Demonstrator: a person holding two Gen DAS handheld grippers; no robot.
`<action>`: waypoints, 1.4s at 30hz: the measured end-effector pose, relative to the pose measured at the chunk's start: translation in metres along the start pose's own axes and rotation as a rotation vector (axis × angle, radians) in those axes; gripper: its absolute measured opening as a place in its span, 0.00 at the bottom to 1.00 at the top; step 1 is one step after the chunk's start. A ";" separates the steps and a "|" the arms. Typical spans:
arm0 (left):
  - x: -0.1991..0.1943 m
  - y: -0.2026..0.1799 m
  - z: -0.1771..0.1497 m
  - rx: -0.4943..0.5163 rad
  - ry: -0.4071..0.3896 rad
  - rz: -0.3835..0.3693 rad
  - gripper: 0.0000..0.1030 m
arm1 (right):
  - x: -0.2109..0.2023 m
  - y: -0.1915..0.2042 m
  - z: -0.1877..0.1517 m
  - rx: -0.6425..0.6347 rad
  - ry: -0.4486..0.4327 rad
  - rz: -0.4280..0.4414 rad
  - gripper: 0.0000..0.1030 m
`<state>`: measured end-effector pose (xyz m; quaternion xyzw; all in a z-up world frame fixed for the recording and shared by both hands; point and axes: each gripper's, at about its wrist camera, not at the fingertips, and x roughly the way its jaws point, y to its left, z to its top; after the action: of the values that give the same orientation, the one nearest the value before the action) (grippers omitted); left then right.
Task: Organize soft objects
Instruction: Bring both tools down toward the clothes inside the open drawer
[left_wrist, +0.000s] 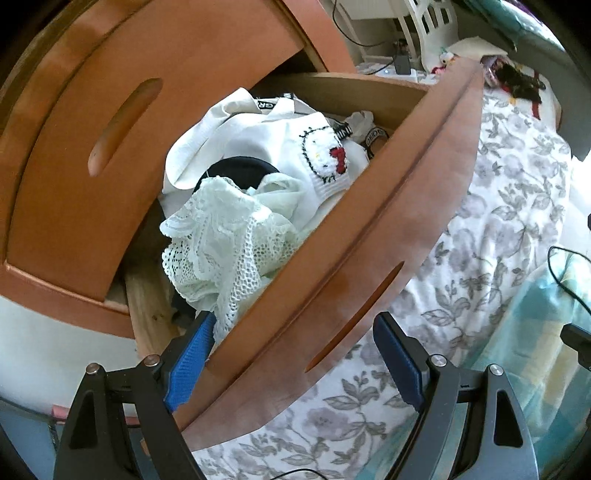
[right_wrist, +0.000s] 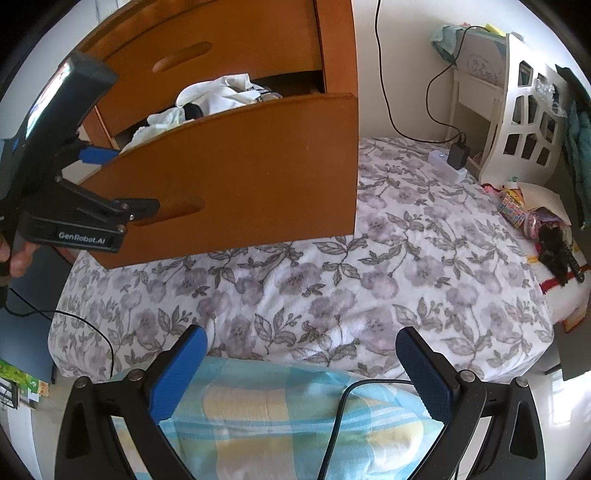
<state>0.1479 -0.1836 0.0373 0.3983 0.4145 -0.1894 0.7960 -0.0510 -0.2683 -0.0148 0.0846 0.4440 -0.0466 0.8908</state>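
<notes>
The clothes (left_wrist: 258, 177) lie heaped in the open drawer (left_wrist: 332, 236) of a wooden dresser, a pale lace garment (left_wrist: 221, 251) on top at the near end, beside a white top with a stitched cartoon face (left_wrist: 325, 155). They look light and limp, likely to sag and trail once lifted; the lace could snag on a jaw edge or on the drawer front. A bunched fold near the middle of the lace seems the safest place to pinch.

The left gripper (left_wrist: 295, 365) straddles the drawer front with jaws wide apart, one finger inside next to the lace, gripping nothing. The right gripper (right_wrist: 306, 373) hangs open and empty over a checked cloth (right_wrist: 258, 406), with the floral bedspread (right_wrist: 332, 277) beyond.
</notes>
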 end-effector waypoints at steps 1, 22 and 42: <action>-0.001 0.001 0.000 -0.011 -0.004 -0.007 0.84 | -0.001 0.000 0.000 -0.001 0.000 -0.001 1.00; -0.002 -0.004 -0.004 -0.104 -0.063 0.030 0.84 | -0.010 0.002 -0.004 -0.008 -0.001 -0.004 1.00; -0.083 0.052 -0.080 -0.646 -0.370 -0.003 0.85 | -0.010 0.001 0.006 -0.016 -0.056 0.006 1.00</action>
<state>0.0913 -0.0915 0.1025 0.0850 0.3027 -0.1188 0.9418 -0.0528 -0.2682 -0.0030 0.0774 0.4190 -0.0429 0.9037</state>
